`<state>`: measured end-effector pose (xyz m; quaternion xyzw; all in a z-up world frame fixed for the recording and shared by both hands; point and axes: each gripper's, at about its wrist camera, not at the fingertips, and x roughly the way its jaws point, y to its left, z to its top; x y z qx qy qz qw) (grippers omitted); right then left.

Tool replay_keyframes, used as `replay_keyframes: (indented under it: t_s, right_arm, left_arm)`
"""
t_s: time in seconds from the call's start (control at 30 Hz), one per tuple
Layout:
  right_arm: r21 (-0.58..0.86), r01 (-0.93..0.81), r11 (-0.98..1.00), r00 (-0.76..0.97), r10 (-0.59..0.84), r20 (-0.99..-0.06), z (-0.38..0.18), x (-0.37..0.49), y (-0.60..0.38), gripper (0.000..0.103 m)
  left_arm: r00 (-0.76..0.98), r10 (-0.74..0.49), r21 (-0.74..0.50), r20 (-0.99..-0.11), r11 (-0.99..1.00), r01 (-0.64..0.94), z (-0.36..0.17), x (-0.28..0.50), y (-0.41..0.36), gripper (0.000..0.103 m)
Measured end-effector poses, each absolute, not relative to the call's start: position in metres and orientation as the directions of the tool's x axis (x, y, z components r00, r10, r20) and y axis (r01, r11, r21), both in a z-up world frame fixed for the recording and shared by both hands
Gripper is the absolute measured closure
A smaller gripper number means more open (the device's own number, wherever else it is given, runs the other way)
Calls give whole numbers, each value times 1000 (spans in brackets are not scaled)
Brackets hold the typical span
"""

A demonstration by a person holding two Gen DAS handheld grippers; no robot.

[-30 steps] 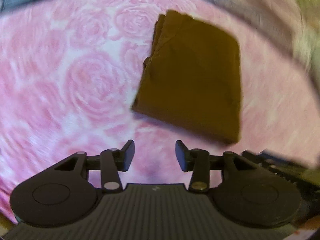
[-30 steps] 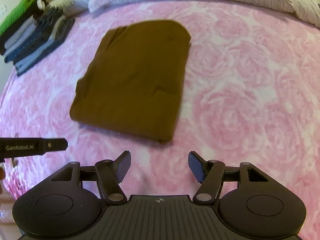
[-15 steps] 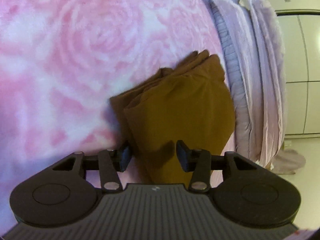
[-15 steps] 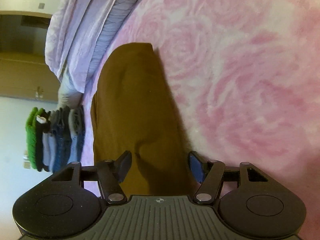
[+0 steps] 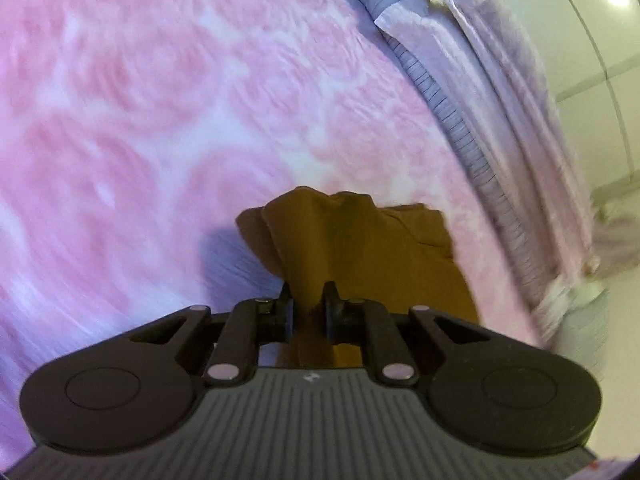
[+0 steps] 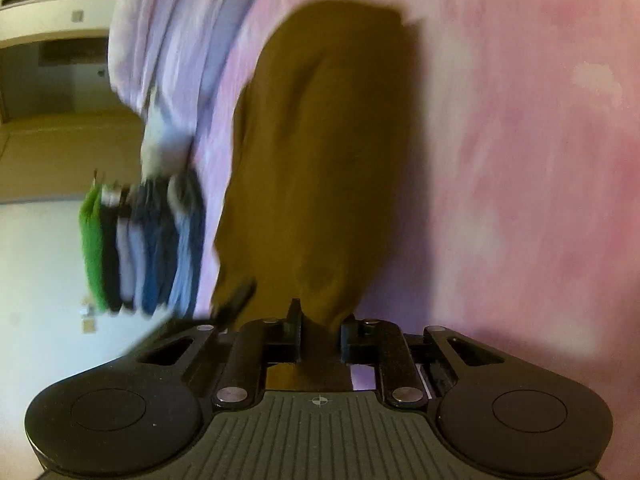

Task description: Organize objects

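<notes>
One brown cloth (image 5: 360, 248), perhaps seven stacked garments (image 6: 144, 248)

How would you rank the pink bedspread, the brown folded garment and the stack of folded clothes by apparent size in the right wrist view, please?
1. Pink bedspread
2. Brown folded garment, close to the camera
3. Stack of folded clothes

I'm pinching the brown cloth (image 5: 360, 248) in my left gripper (image 5: 308, 300), jaws just closing on its near edge. It's lying bunched on the pink bedspread (image 5: 160, 120), lilac bedding (image 5: 500, 100) lying alongside at right.
</notes>
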<state>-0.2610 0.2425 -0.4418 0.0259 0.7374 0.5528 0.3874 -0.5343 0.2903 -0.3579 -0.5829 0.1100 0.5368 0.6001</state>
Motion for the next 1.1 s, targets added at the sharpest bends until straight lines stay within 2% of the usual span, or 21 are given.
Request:
replay_keyframes:
  t_s: [0.07,0.1,0.17,0.2,0.33,0.4,0.47,0.57,0.6,0.63,0.67,0.73,0.77,0.8,0.83,0.93,1.03,1.1]
  right_arm:
    - [816,-422,396,-740,369,-562,-445,-280,244,81]
    - [800,-459,386,-747,320,-583,-445,-282,249,73]
    - [775,-547,315,-747,234,-623,-440,-271,265,54]
    - [756,-601,260,-728,214,-652,-433,-261,274,43]
    - [644,-760,-87,-641,263,-721,-385,-210,313,29]
    - [586,-790,-182,-612,297,-733,-372,-192,348,27]
    - [593,-771,-234,-637,290,-714,-373,-188,383,23]
    - [620,-728,-291,-680,202,-704,-403,-206,426,23]
    - [652,-703,-285,-705,152,-693,-418,-212,436,23]
    - [681,-685,-258,-721,107,-685,-435,-218,447,23]
    - [705,-671,-230,-735,82,-673,-447,-219,453,23]
    - [750,-632,-195,-772,75,-631,-462,-218,462,26]
    - [759,-623,-186,-780,73,-622,-463,-217,463,32]
    - [757,-627,-185,-777,74,-625,-462,-215,463,51]
    - [756,-630,-176,-774,70,-629,-462,-213,462,63]
    - [774,-629,-69,-777,97,-622,-460,-207,441,69]
    - [769,-637,55,-756,149,-637,-451,-209,411,69]
    - [758,-649,72,-739,180,-650,-444,-214,395,65]
  left_arm:
    - [426,470,-583,-773,-260,-770,-364,-545,295,87]
    - [429,460,-583,-777,-269,-767,-367,-548,295,86]
    - [442,455,-593,-773,-268,-760,-370,-551,291,73]
    - [450,451,-598,-771,-269,-755,-370,-551,286,71]
    - [493,455,-646,-741,-283,-709,-377,-551,266,58]
    - [502,464,-662,-730,-300,-687,-382,-546,257,57]
    - [501,485,-678,-717,-318,-663,-385,-542,251,57]
    - [497,501,-687,-708,-327,-648,-387,-541,247,60]
    - [501,502,-690,-705,-321,-649,-387,-541,249,64]
    - [500,499,-685,-708,-313,-658,-387,-540,251,78]
    - [505,493,-683,-709,-300,-666,-387,-541,253,86]
    - [516,484,-684,-707,-283,-672,-387,-543,259,93]
    - [520,482,-684,-705,-269,-678,-386,-544,262,93]
    - [526,476,-681,-705,-246,-690,-384,-544,267,93]
    - [524,469,-671,-710,-227,-706,-383,-544,273,94]
    - [515,462,-648,-722,-191,-738,-379,-552,290,94]
    - [511,453,-635,-731,-175,-753,-378,-563,306,94]
    - [529,419,-632,-738,-156,-759,-379,-566,315,93]
